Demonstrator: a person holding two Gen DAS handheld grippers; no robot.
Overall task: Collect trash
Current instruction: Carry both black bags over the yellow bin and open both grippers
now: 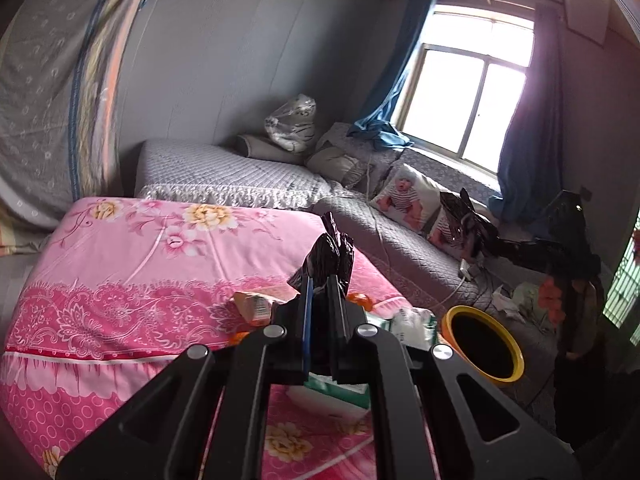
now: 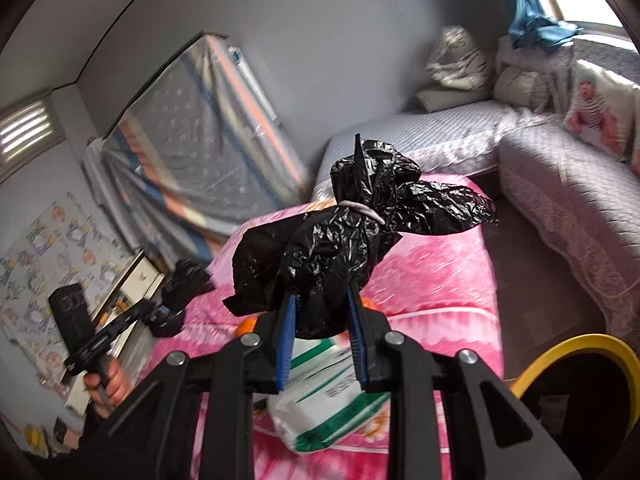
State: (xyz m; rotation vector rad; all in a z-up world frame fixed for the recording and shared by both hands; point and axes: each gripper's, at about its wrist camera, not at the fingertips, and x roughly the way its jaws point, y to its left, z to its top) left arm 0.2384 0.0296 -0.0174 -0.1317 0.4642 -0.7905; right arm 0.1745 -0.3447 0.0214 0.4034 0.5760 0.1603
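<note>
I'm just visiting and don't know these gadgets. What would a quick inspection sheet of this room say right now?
Surface: pink floral bedspread.
Job's things: black bin bags, one bundle tied with a rubber band; yellow-rimmed bin at the bed's corner.
Clutter: orange carton, green-and-white packet, and oranges on the spread.
Grippers: left gripper shut on a thin black bag; right gripper shut on the tied bundle.
Cables: a white cord by the grey sofa.
Surroundings: window, blue curtains, baby-print cushion.
</note>
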